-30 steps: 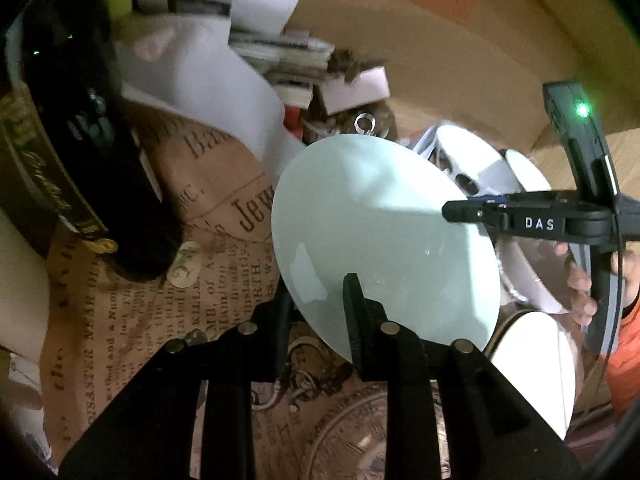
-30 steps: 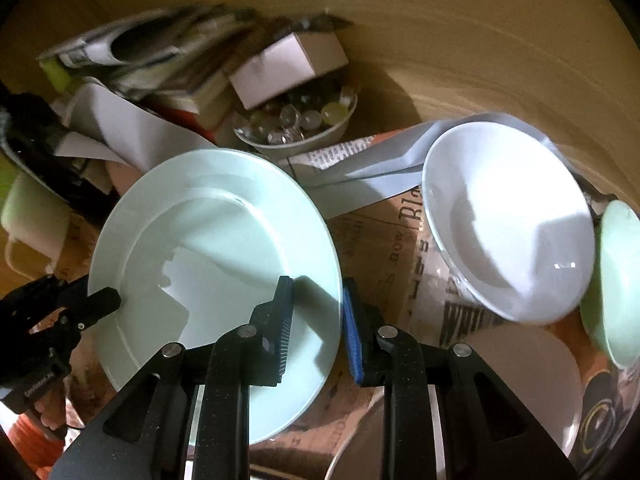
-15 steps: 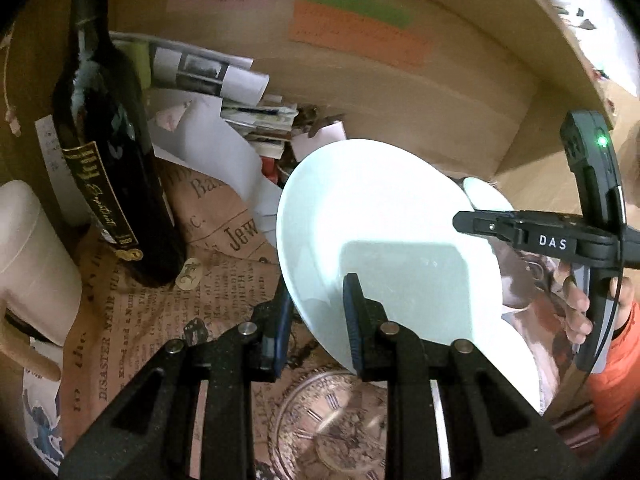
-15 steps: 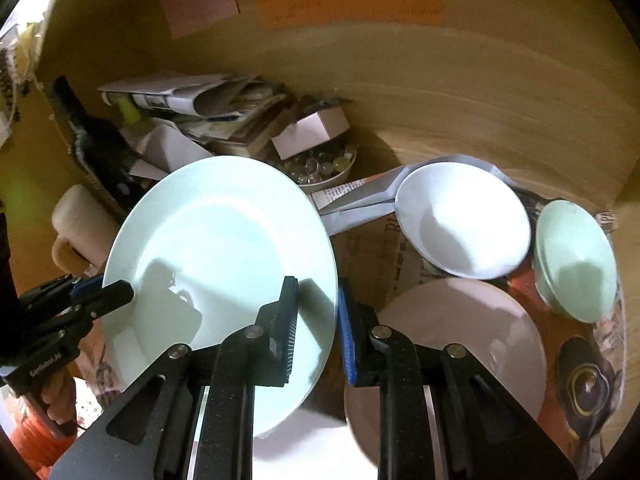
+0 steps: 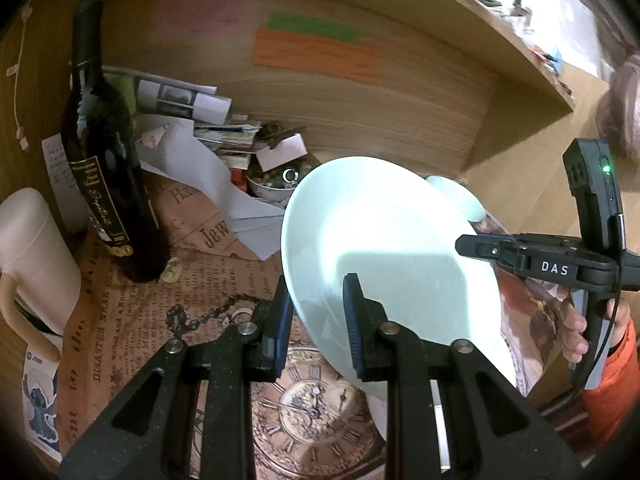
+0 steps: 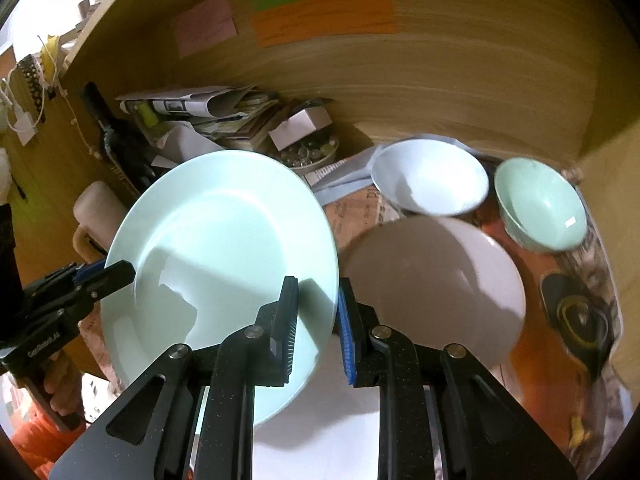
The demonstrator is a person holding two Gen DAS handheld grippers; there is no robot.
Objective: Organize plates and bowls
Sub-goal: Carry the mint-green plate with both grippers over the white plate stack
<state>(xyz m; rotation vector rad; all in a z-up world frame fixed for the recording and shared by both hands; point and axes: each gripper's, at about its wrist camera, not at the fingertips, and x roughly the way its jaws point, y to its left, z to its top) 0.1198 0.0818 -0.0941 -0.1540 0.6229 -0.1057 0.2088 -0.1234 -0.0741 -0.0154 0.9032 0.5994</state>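
so the pale green plate (image 6: 224,248) hangs in the air, tilted, pinched at opposite rims: the left gripper (image 5: 318,312) clamps its near-left edge, the right gripper (image 6: 318,312) clamps the edge facing the dishes. off to the right and lower, the white plate (image 6: 436,280) lies flat on the newspaper (image 5: 132,320), with the white bowl (image 6: 430,176) and green bowl (image 6: 540,204) behind it. the right hand looks nearer that stack spot, so i'd guess the carry goes rightward and down.

Pale green plate (image 5: 384,248) tilted, its near rim clamped by the left gripper (image 5: 316,312), right gripper (image 5: 480,246) gripping its right edge, dark wine bottle (image 5: 106,168) upright at left.
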